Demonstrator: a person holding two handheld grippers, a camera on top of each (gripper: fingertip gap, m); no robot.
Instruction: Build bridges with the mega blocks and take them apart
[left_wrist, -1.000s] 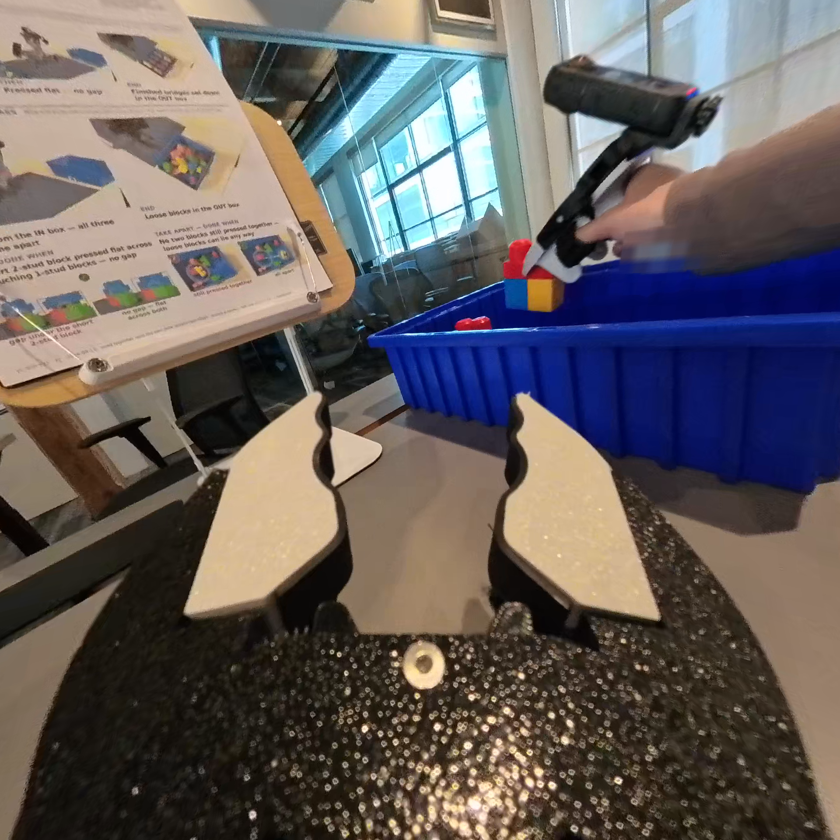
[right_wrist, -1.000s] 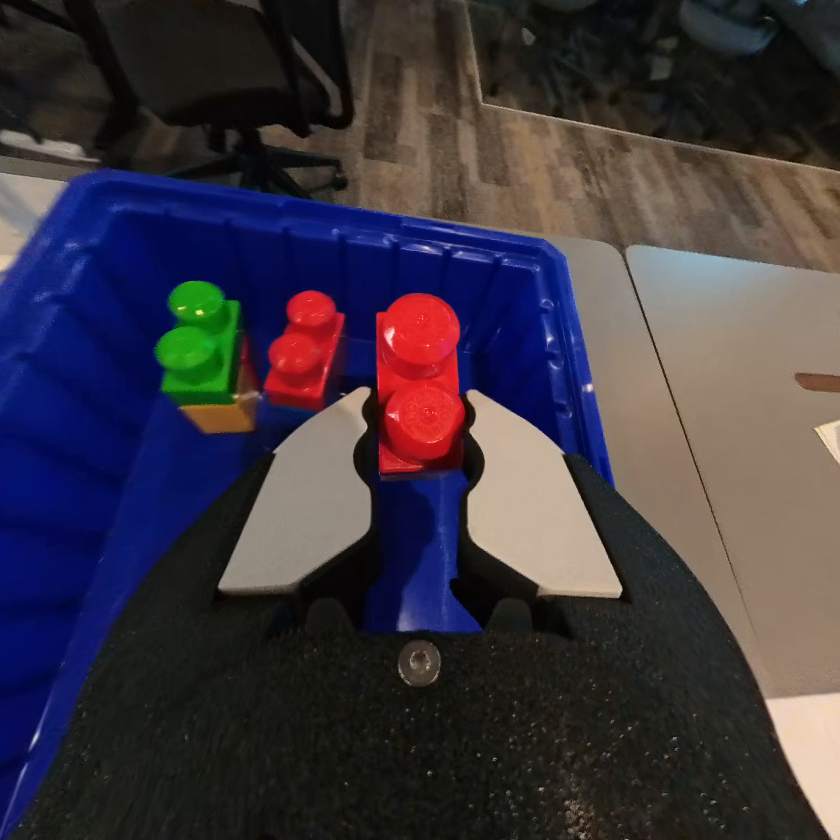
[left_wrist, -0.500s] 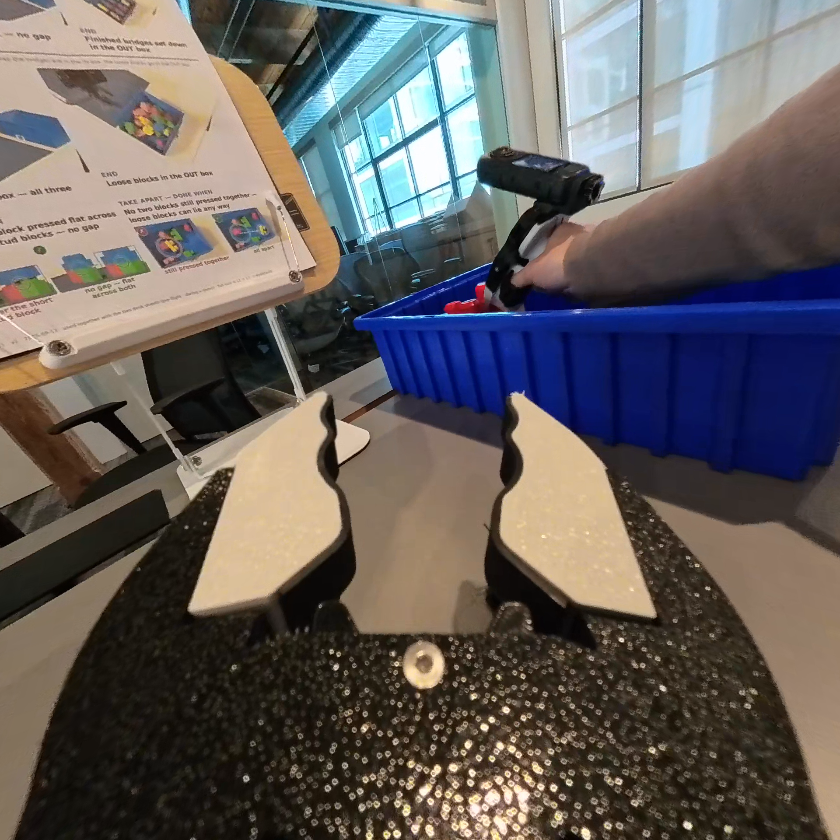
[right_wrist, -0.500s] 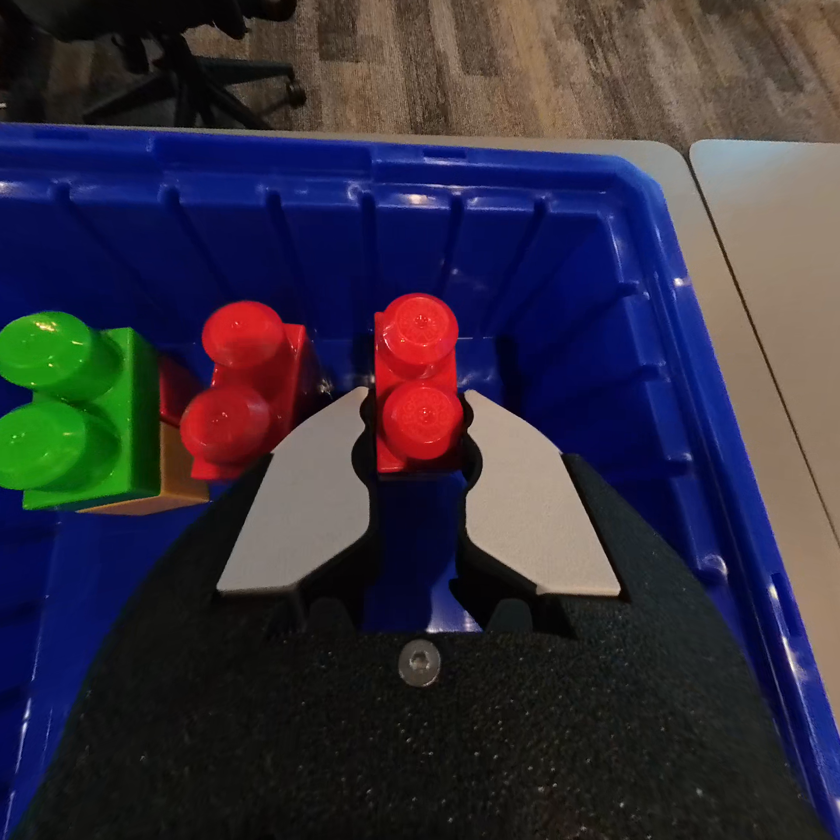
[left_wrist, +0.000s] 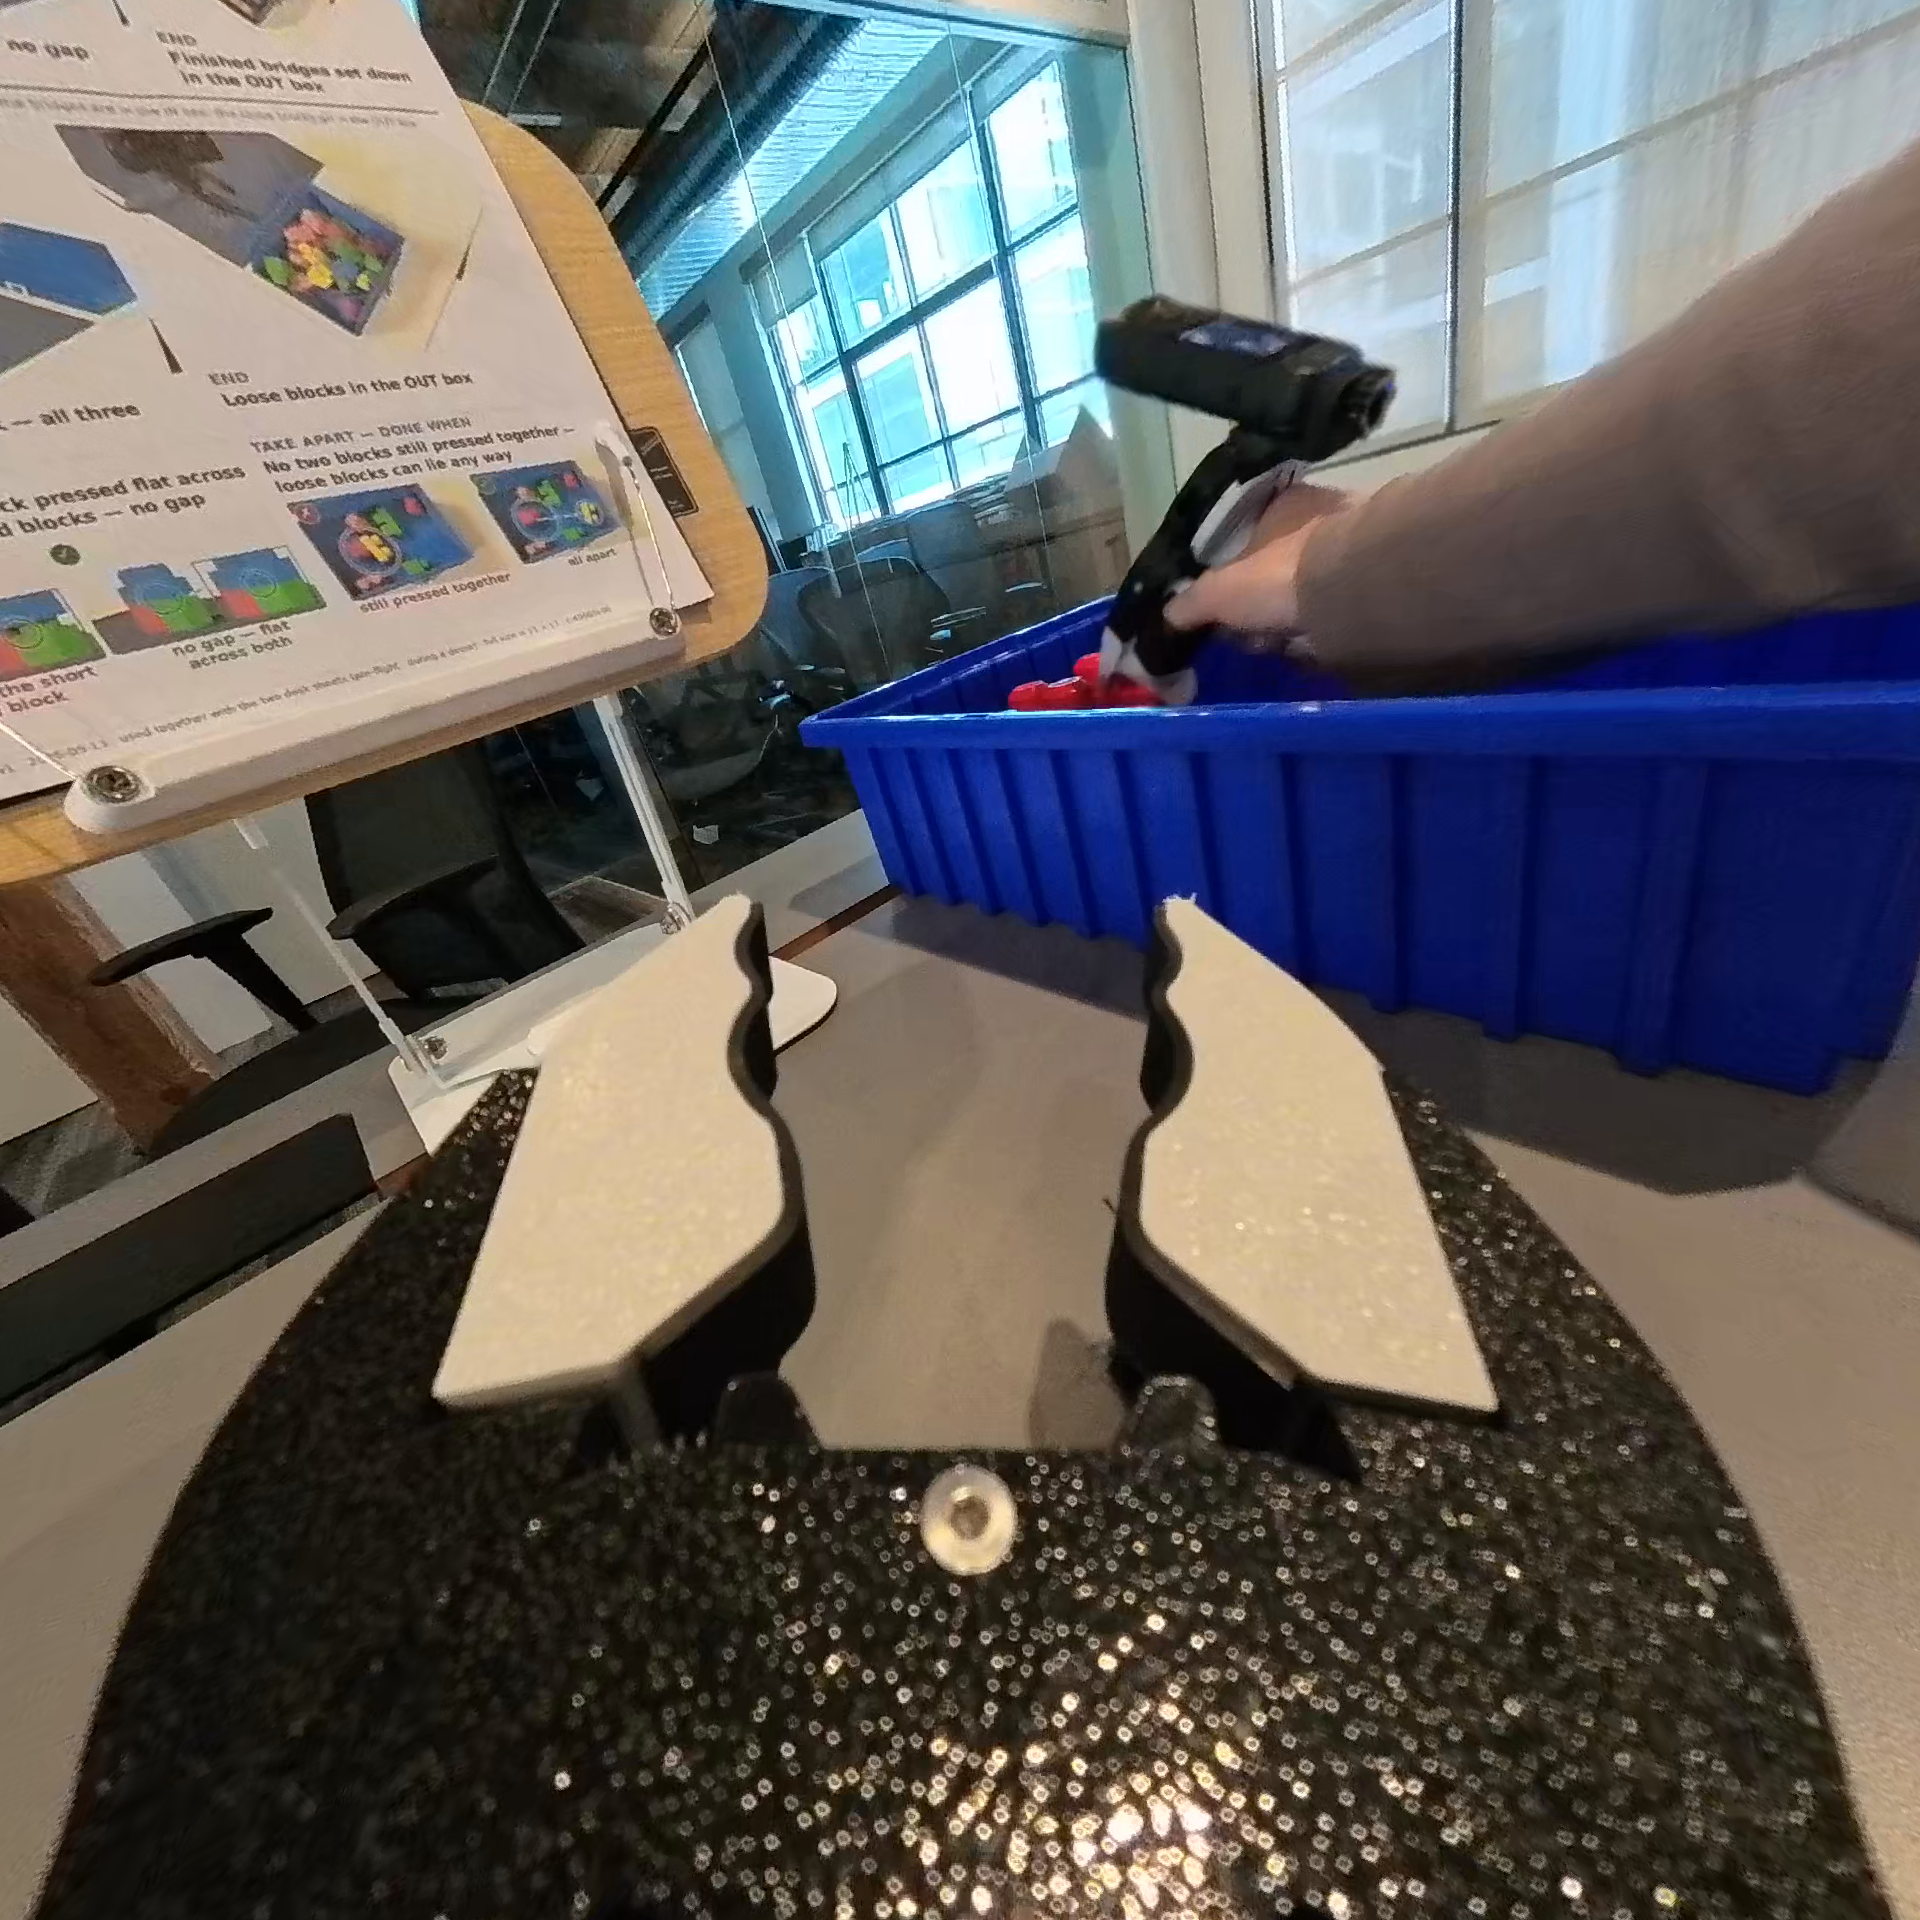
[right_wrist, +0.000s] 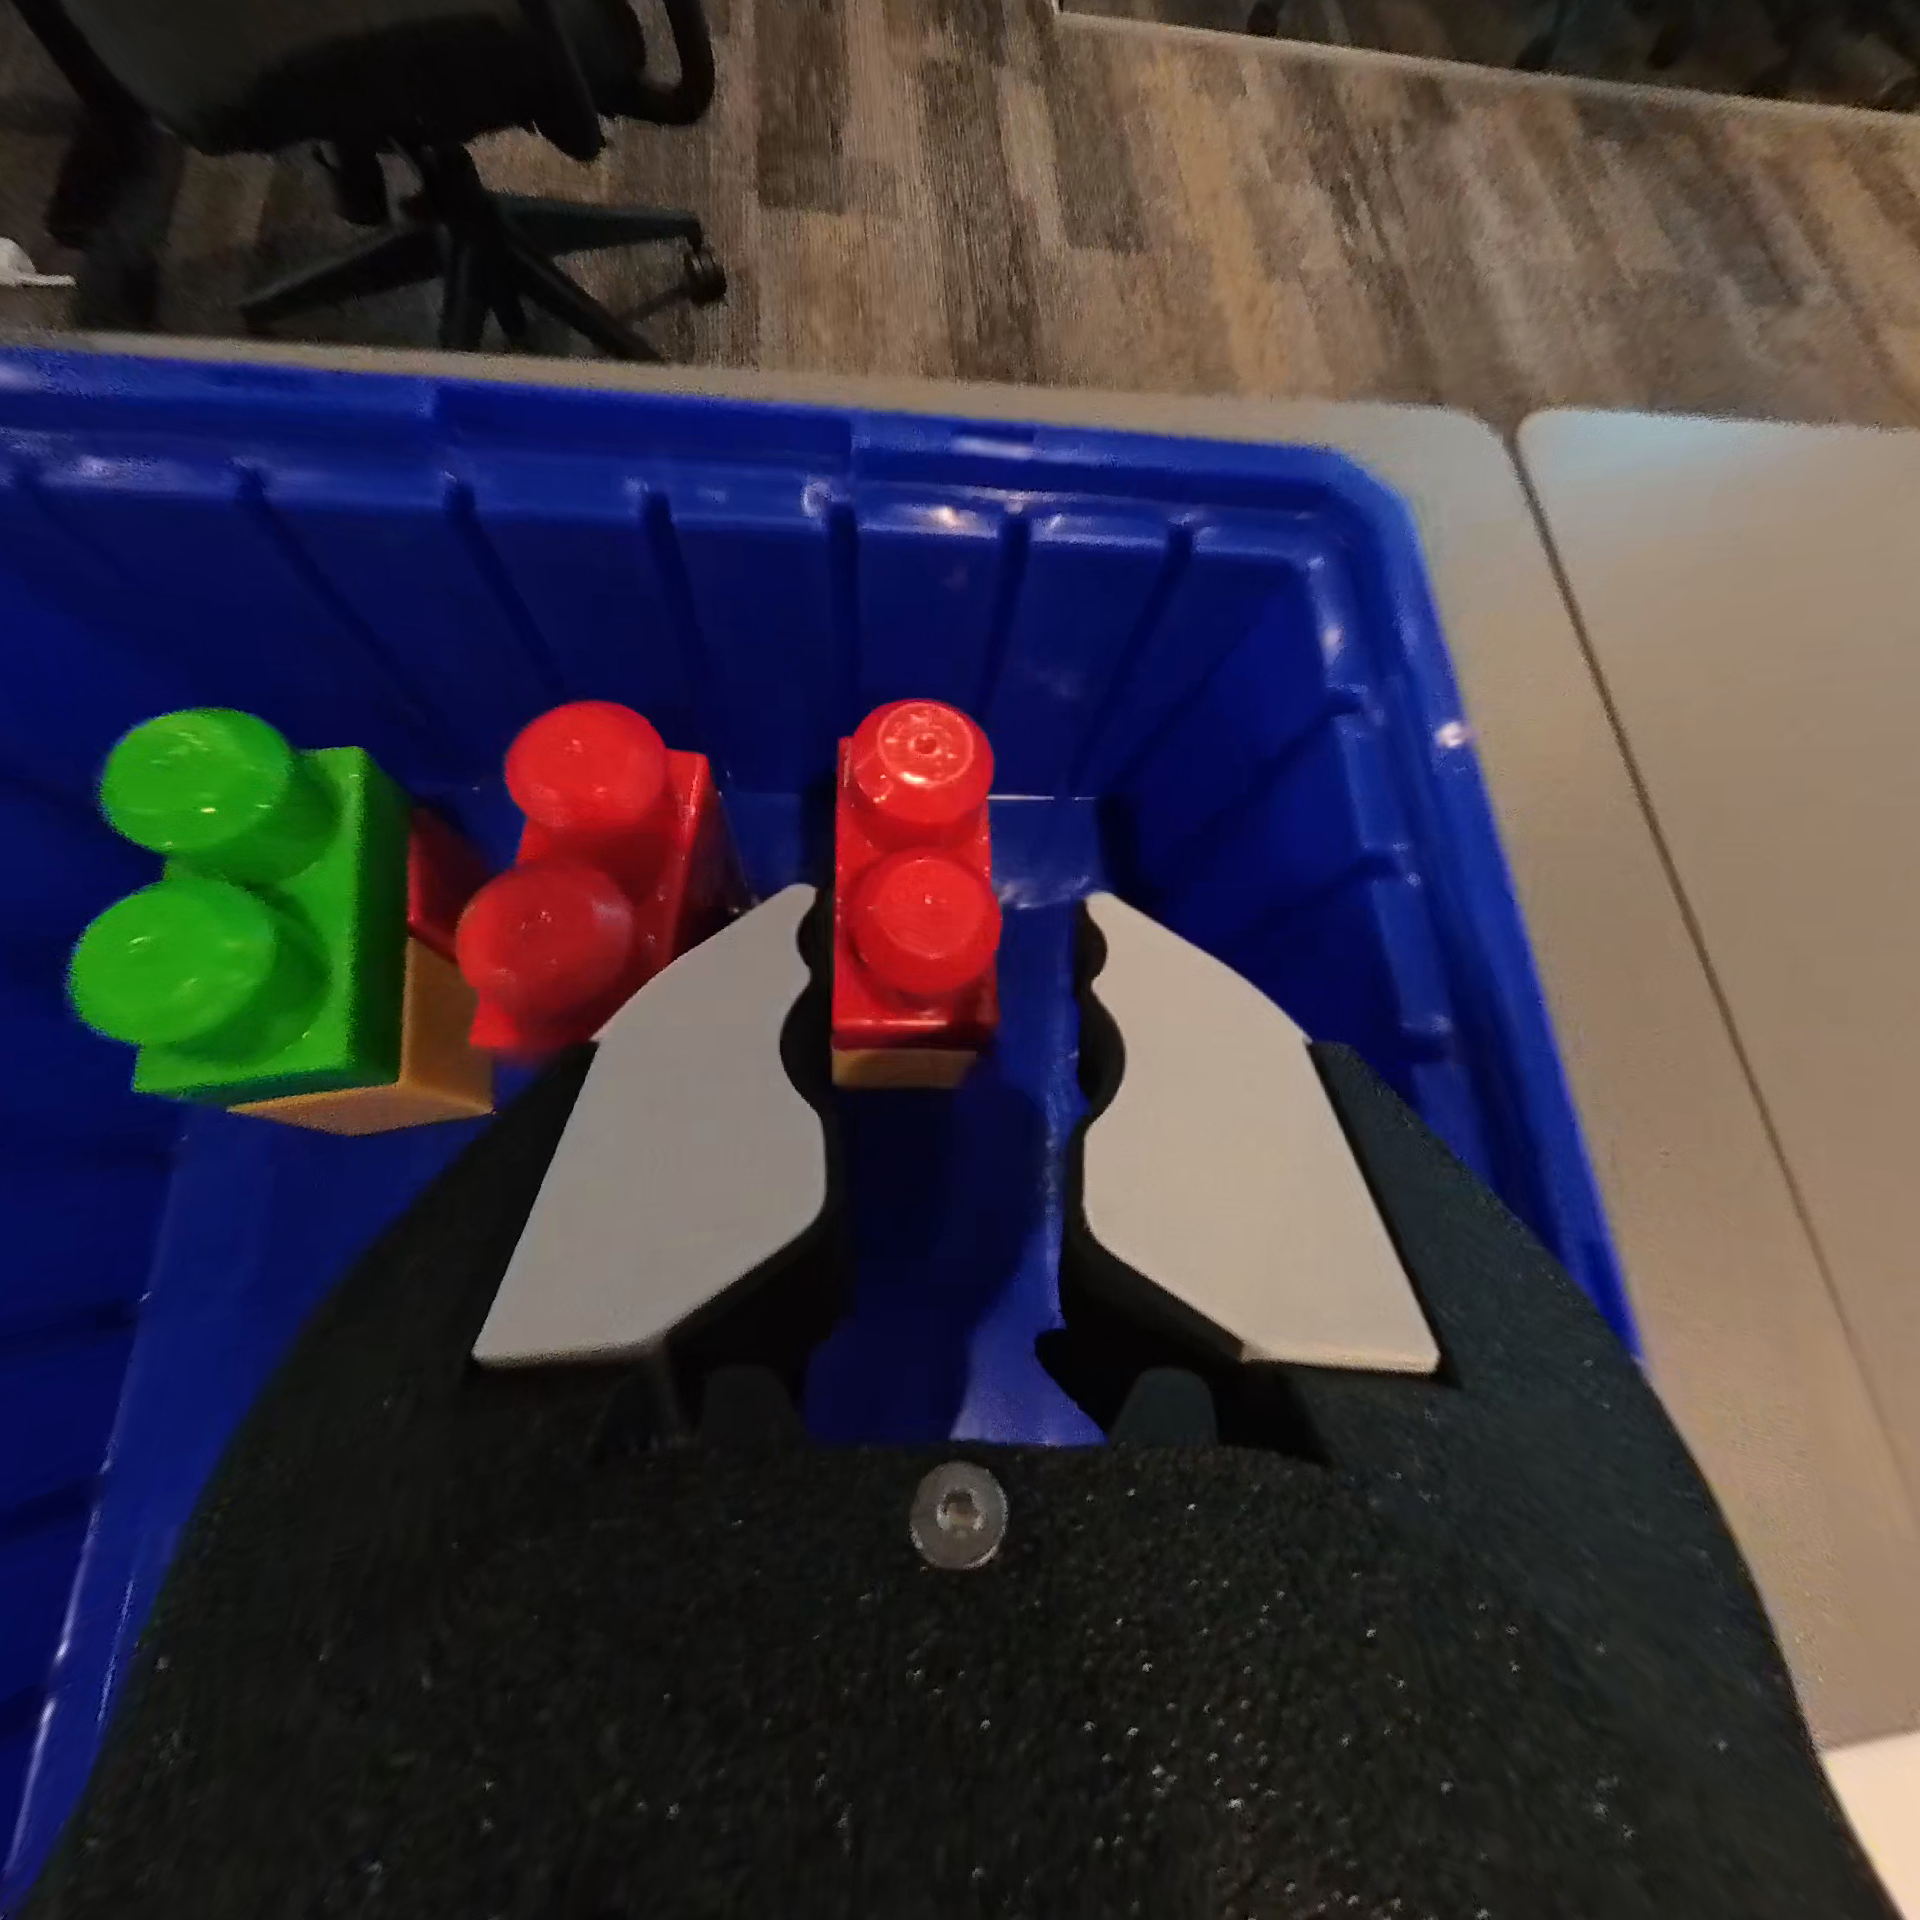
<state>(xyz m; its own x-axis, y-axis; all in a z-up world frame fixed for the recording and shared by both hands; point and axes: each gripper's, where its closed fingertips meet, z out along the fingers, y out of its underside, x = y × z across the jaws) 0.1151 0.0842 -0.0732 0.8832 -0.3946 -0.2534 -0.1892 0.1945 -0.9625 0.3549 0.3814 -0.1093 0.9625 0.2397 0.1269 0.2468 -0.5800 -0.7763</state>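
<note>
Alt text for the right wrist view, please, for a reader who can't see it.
The right tongs stand open inside a blue bin, with a red two-stud block between the tips. To its left stand another red block and a green block.

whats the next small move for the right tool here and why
Probably lift the right tool straight up out of the blue bin: it is open, the red-topped bridge sits on the bin floor between its fingers, apparently ungripped.
</note>
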